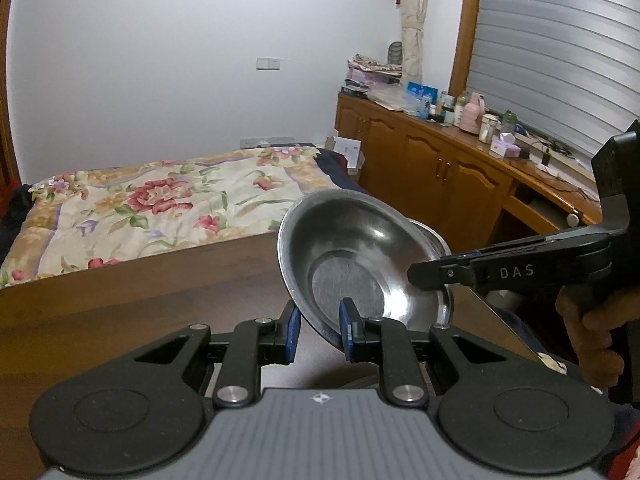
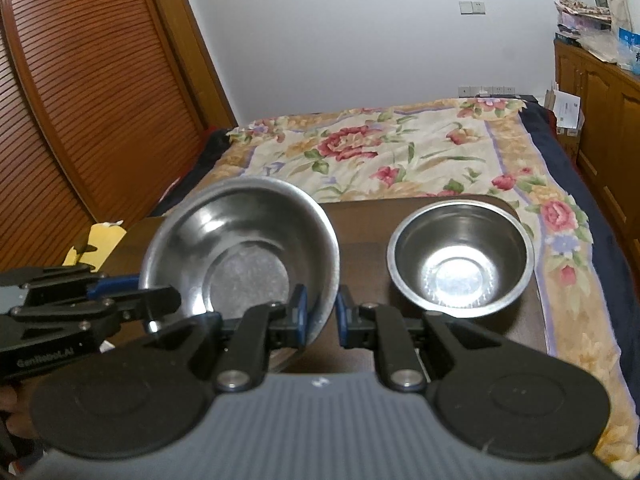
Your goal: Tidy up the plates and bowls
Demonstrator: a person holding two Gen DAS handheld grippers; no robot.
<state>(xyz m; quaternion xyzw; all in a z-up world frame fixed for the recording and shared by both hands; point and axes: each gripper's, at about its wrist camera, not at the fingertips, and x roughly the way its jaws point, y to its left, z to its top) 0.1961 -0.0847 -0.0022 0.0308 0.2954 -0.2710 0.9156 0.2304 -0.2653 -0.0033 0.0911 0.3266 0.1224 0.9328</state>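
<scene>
A wide shallow steel bowl (image 1: 360,248) (image 2: 240,240) hangs tilted above the dark wooden table (image 2: 360,224). My left gripper (image 1: 320,330) (image 2: 164,300) is shut on its near rim in the left wrist view. From the other side my right gripper (image 2: 322,316) (image 1: 420,278) is shut on the opposite rim. A smaller, deeper steel bowl (image 2: 460,264) stands upright on the table to the right of the held one. In the left wrist view only the smaller bowl's rim (image 1: 434,236) shows behind the held bowl.
A bed with a floral quilt (image 2: 380,152) lies just beyond the table. A wooden cabinet (image 1: 432,164) with bottles and clutter on top runs along the right wall. A louvred wooden door (image 2: 80,100) stands at the left. A yellow paper (image 2: 100,240) sits by the table's left edge.
</scene>
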